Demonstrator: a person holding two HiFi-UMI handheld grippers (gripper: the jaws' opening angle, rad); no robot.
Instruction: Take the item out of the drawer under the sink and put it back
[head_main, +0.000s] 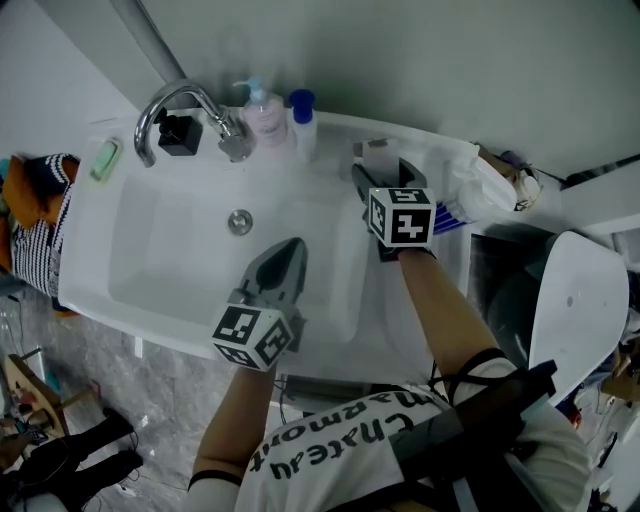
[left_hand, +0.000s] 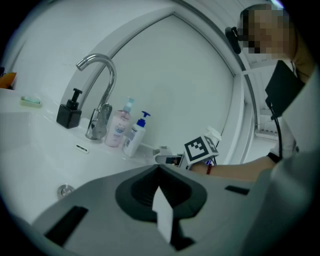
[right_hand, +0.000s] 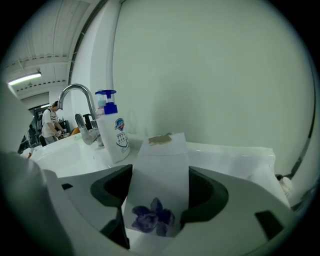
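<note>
Right claw (right_hand: 159, 197) was clamped on a white packet (right_hand: 161, 160) printed with a purple flower, held upright over the back ledge of the sink (head_main: 170, 250), just beside a blue-capped pump bottle (right_hand: 114, 132); left claw (left_hand: 162, 197), jaws together and empty, hovered above the basin, pointing toward the tap (head_main: 180, 100).

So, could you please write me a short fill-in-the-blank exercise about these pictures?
The right tool is shut on a white pack printed with a ___ flower.
The white bottle by the tap has a ___ pump.
The left tool hovers over the ___.
Missing: purple; blue; sink.
</note>
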